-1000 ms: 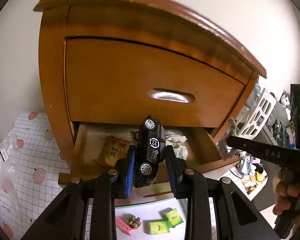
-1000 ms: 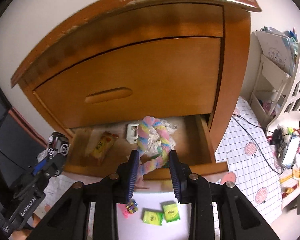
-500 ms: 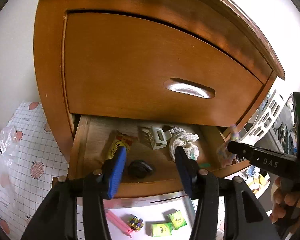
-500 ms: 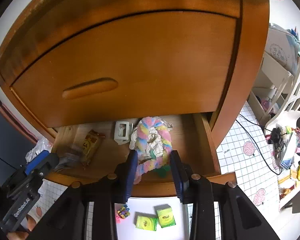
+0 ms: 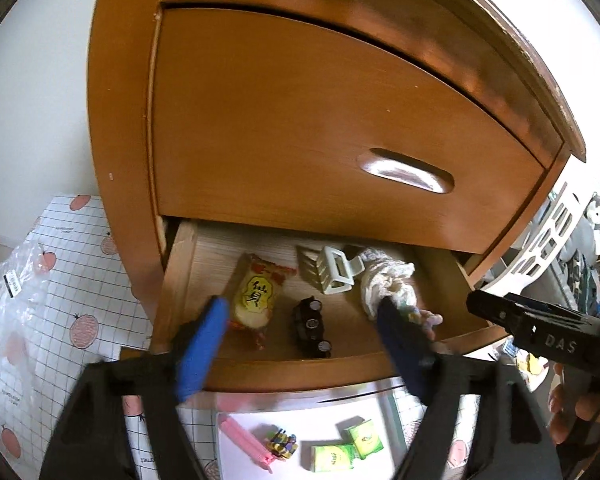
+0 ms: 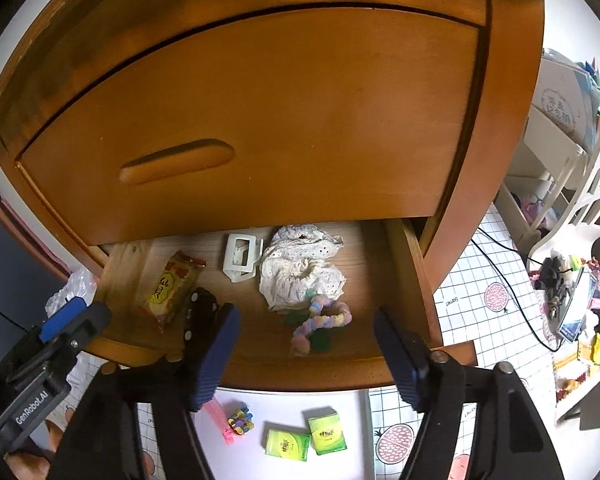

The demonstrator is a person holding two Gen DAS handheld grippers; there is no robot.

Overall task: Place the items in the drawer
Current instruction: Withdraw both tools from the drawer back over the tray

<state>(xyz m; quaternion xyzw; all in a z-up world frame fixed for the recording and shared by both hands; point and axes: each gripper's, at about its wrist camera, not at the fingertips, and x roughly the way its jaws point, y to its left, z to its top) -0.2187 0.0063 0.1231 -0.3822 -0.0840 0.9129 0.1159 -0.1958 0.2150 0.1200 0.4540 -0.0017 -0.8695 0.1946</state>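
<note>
The lower drawer [image 5: 300,376] of a wooden cabinet stands pulled out. Inside lie a black toy car [image 5: 311,328], a yellow snack packet [image 5: 258,296], a white hair claw [image 5: 332,272] and a crumpled white cloth [image 5: 384,280]. My left gripper [image 5: 300,304] hovers open over the car, touching nothing. In the right wrist view a pastel braided ring [image 6: 324,324] rests on the drawer [image 6: 300,372] floor below the cloth [image 6: 300,268]. My right gripper [image 6: 305,314] is open just above the ring. The car [image 6: 200,312] lies partly behind its left finger.
The upper drawer [image 5: 340,128] is closed and overhangs the back of the open one. On the floor in front, a white sheet [image 6: 340,404] carries two green packets [image 6: 306,438], a pink clip and a small colourful piece. A plastic bag [image 5: 12,280] lies left, white shelving [image 6: 560,168] right.
My left gripper opened and the toy car dropped into the drawer. My right gripper then opened and left the pastel ring on the drawer floor. Both views moved closer over the drawer.
</note>
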